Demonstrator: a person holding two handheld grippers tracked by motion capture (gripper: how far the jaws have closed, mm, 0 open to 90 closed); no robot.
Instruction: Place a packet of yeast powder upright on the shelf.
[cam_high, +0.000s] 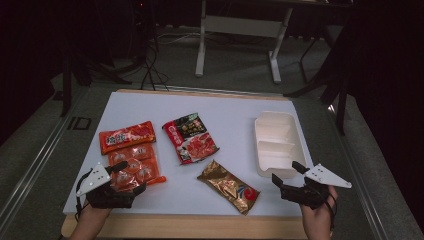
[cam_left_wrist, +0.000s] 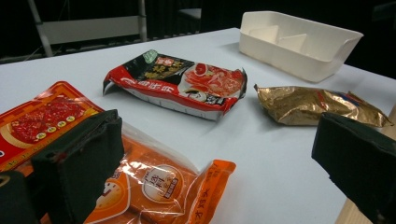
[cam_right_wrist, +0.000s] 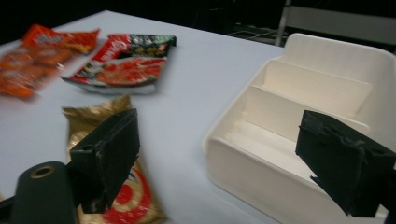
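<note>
Fingers (cam_left_wrist: 79, 158) straddle orange packet's (cam_left_wrist: 159, 186) corner, untouched.

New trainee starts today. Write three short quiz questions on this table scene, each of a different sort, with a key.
1. True or false: the white tray holds a packet.
2. Which packet lies nearest the right gripper? A. the gold packet B. the orange packet C. the red and black packet
3. Fill in: the jaws of the left gripper stand ____ over the clear orange packet.

Key: 1 false, its compartments are empty; 2 A; 3 open.
</note>
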